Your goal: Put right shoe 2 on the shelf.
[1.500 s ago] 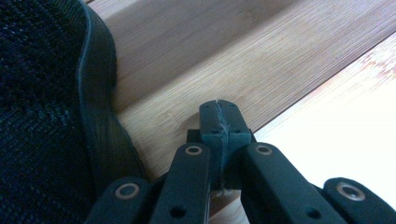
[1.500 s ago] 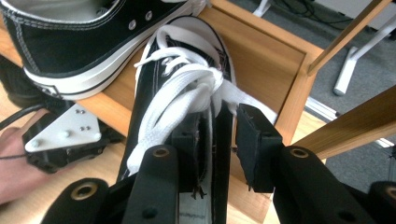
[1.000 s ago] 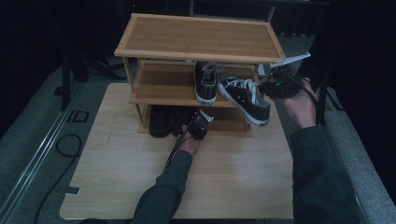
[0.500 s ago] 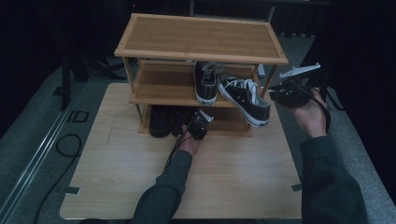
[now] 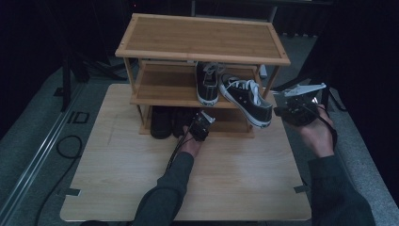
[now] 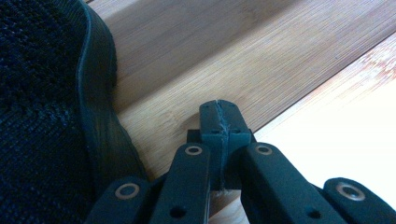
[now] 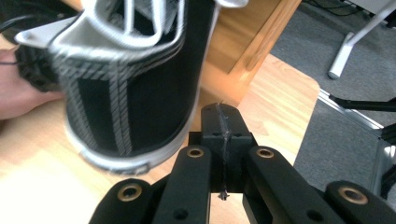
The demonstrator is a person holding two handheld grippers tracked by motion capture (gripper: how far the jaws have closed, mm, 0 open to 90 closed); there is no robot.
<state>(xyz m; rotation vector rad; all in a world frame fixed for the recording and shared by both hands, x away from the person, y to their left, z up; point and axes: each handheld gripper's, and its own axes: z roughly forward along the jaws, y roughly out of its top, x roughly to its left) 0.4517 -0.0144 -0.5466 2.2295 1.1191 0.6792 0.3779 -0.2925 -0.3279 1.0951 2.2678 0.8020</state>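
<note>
Two sneakers (image 5: 235,92) on rack (image 5: 202,40) middle shelf | dark shoes (image 5: 167,120) on bottom shelf | both grippers closed, empty

Pretty dim room overall, the edges just fade into black. Light mostly lands on the table (image 5: 117,188), a pale wood top with rounded corners and a couple of bits of dark tape along its edges. Floor (image 5: 33,155) is grey carpet, with a metal rail (image 5: 35,162) running diagonally down the left side and a black cable (image 5: 59,141) looped on the carpet next to it. In the right gripper view the carpet looks a lot brighter, and there's a white metal leg (image 7: 348,46) of some stand or furniture off in the upper right. Back of the room in the high view is too dark to make out.
</note>
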